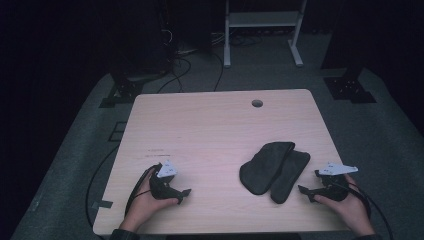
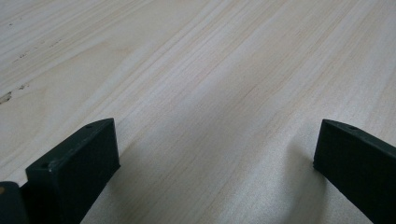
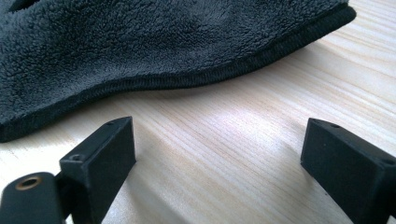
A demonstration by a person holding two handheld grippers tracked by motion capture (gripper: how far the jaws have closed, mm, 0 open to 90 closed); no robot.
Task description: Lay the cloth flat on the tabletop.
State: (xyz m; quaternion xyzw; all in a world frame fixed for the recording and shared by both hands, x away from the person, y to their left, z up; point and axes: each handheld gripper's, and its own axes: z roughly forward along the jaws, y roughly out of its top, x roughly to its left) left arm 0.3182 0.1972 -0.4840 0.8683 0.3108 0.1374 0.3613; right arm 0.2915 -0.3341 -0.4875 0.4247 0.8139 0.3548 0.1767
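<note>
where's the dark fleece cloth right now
In the high view the dark fleece cloth lies on the right half of the table, just left of the open right gripper. In the right gripper view its hemmed edge lies just ahead of the jaws.

Cloth pieces (image 1: 274, 170) lie on the table (image 1: 210, 130), just left of the right gripper (image 1: 309, 191), well right of the left gripper (image 1: 183, 195).

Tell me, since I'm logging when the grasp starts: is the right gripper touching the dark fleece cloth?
Apart. In the right gripper view, bare wood lies between the open right gripper and the dark fleece cloth's hem.
</note>
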